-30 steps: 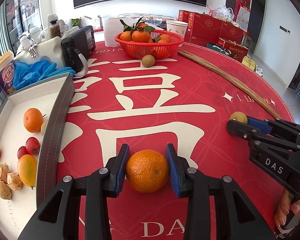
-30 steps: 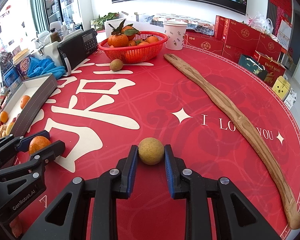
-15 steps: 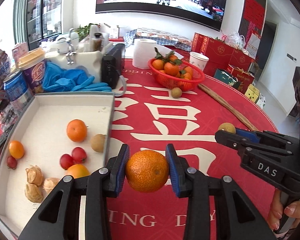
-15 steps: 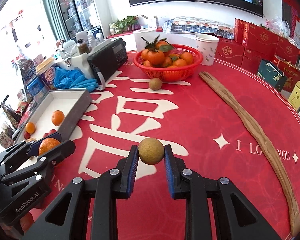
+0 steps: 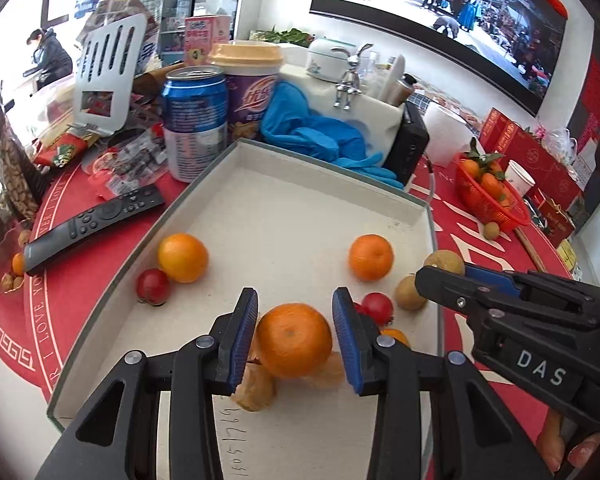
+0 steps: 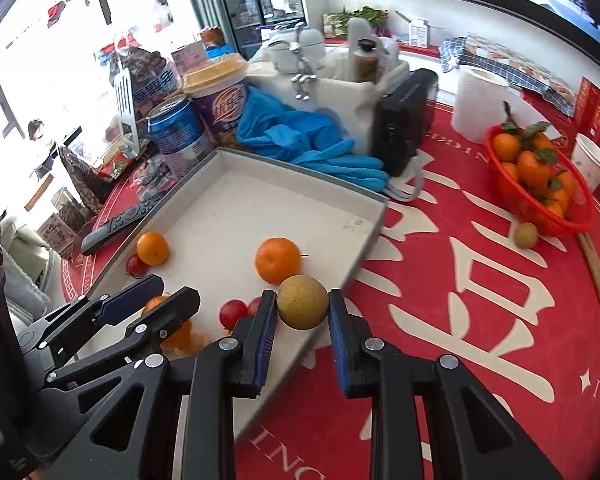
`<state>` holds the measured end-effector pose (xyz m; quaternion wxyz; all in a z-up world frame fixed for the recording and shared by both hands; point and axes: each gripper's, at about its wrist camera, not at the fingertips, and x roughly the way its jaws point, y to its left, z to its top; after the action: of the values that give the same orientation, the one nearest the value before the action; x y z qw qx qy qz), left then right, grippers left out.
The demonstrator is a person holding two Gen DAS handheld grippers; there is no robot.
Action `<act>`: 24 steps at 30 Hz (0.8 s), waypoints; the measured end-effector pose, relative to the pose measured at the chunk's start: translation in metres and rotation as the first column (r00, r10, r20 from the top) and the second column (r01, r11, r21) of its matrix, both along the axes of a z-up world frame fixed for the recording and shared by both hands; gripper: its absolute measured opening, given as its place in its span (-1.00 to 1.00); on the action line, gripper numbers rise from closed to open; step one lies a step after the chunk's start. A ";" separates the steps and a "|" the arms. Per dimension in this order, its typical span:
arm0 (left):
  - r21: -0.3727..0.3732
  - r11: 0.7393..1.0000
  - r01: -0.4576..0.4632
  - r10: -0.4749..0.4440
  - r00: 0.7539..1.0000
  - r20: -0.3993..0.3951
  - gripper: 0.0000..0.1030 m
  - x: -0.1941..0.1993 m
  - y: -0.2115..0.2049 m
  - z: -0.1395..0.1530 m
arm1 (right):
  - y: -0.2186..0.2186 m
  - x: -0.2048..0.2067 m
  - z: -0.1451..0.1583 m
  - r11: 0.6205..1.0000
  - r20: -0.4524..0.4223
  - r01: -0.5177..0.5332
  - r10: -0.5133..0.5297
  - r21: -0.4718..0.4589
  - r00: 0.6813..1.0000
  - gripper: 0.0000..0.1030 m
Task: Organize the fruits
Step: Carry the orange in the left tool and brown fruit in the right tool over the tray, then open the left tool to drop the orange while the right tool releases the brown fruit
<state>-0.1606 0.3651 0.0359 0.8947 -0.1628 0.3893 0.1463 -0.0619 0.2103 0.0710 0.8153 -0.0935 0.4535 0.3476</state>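
My left gripper [image 5: 295, 334] is shut on an orange mandarin [image 5: 294, 340] and holds it above the near part of the white tray [image 5: 300, 200]. My right gripper [image 6: 302, 312] is shut on a round yellow-brown fruit [image 6: 302, 307] and holds it over the tray's right edge [image 6: 370, 236]; it shows in the left wrist view [image 5: 440, 272] too. In the tray lie two oranges [image 5: 183, 252] [image 5: 371, 257], red cherry tomatoes [image 5: 153, 286], a brown fruit [image 5: 409, 297] and tan walnut-like pieces [image 5: 256, 390] under the mandarin.
A red basket of mandarins [image 6: 536, 184] stands at the back right with a brown fruit [image 6: 526, 235] beside it. A blue can [image 5: 194, 124], a cup [image 5: 254, 88], blue gloves [image 5: 320, 136], a black radio [image 6: 402, 120] and a remote [image 5: 92, 222] crowd the tray.
Both grippers have swung left with their fruits, from above the red tablecloth to over the tray. The tray's contents have not moved.
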 end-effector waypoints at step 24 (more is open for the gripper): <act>0.003 0.998 -0.066 0.066 0.995 -0.074 0.99 -0.002 0.011 -0.008 | 0.023 -0.001 0.018 0.996 0.045 -0.004 0.008 -0.090 0.999 1.00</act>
<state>-0.1626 0.3758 0.0275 0.8743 -0.1700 0.4167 0.1817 -0.0633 0.2329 0.0891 0.8194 -0.1391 0.4498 0.3271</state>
